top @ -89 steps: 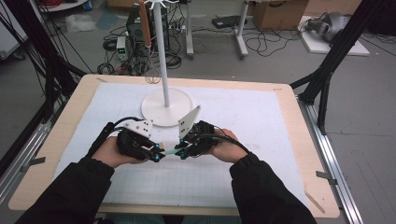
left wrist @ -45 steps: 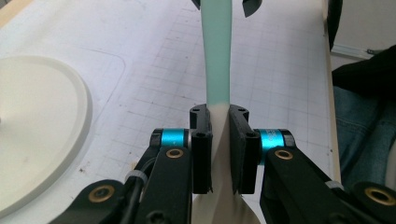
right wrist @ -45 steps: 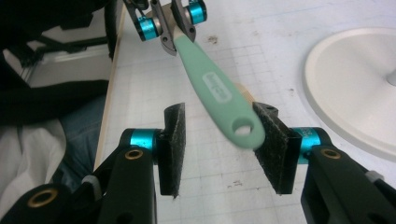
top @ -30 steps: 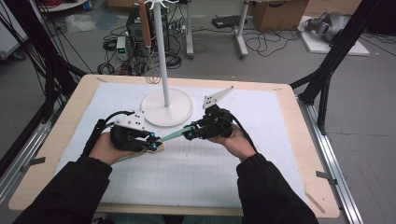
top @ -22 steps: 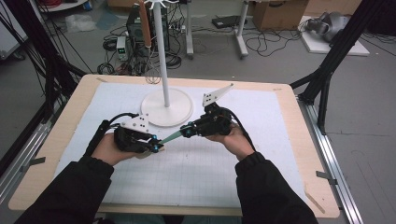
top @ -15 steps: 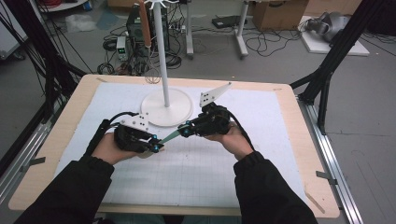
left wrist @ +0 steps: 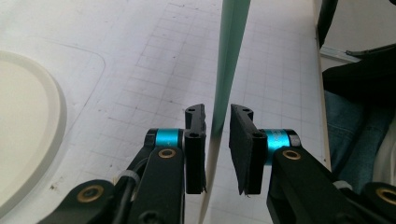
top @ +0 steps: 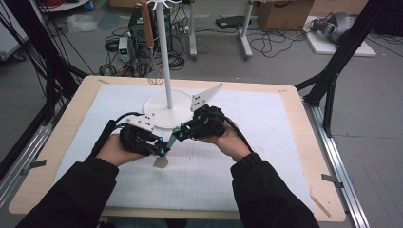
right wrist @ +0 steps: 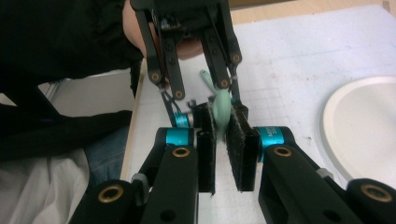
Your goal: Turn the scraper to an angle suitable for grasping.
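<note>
A slim utensil (top: 171, 141) with a green handle and a pale tan end (top: 160, 162) is held slanted above the mat, between both hands. My right gripper (top: 177, 135) is shut on its rounded green end (right wrist: 221, 105); these jaws have just been closing. My left gripper (top: 160, 151) sits lower on the green strip (left wrist: 232, 46). In the left gripper view the strip lies against one pad, with a gap to the other pad (left wrist: 243, 149). Those jaws have just been opening.
A white round stand base (top: 161, 114) with a tall pole (top: 164, 52) stands just behind the hands, and its rim (left wrist: 51, 140) lies close to the left gripper. A white gridded mat (top: 266, 156) covers the wooden table. Cables and boxes lie on the floor beyond.
The right hand has lifted and drawn closer to the left hand, so the utensil now slants more steeply. The left hand has hardly moved.
</note>
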A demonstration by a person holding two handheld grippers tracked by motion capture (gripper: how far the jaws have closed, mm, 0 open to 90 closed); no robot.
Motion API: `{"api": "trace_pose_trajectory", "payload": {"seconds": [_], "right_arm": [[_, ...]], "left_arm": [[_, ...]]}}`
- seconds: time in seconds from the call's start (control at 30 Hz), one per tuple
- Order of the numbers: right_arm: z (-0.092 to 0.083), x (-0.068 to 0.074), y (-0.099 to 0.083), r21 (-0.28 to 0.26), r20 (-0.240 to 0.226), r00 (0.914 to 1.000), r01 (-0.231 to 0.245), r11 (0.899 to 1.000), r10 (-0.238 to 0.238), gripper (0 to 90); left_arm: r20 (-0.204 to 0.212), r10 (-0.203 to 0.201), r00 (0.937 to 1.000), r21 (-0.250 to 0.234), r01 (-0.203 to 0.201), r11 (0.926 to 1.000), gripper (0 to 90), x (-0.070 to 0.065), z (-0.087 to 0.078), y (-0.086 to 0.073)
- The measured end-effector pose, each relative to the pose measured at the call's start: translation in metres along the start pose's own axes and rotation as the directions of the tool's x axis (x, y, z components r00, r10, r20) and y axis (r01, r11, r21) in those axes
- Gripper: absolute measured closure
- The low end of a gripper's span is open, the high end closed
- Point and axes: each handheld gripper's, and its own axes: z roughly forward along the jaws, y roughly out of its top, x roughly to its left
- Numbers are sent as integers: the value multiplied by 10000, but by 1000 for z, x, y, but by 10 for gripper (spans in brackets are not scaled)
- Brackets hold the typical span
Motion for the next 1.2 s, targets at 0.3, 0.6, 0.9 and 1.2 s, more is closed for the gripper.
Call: {"api": "trace_pose_trajectory", "payload": {"seconds": [0.3, 0.6, 0.9, 1.2], "right_arm": [[0, 1, -1, -213, 280, 9996, 114, 9997, -108, 675], [-16, -5, -13, -668, 1063, 9934, -359, 9971, 429, 542], [-26, -11, -32, -943, 1730, 9826, -523, 9942, 681, 422], [-39, -14, -49, -1235, 2177, 9699, -830, 9889, 1086, 361]], "left_arm": [[-189, 98, 9998, -29, -98, 9999, 843, 0, 3, 3], [-599, -613, 9963, -803, 564, 9952, 843, 12, -10, 1], [-825, -1033, 9912, -1262, 924, 9877, 843, 20, -15, 6], [-864, -1114, 9900, -1395, 987, 9853, 843, 24, -18, 12]]}}
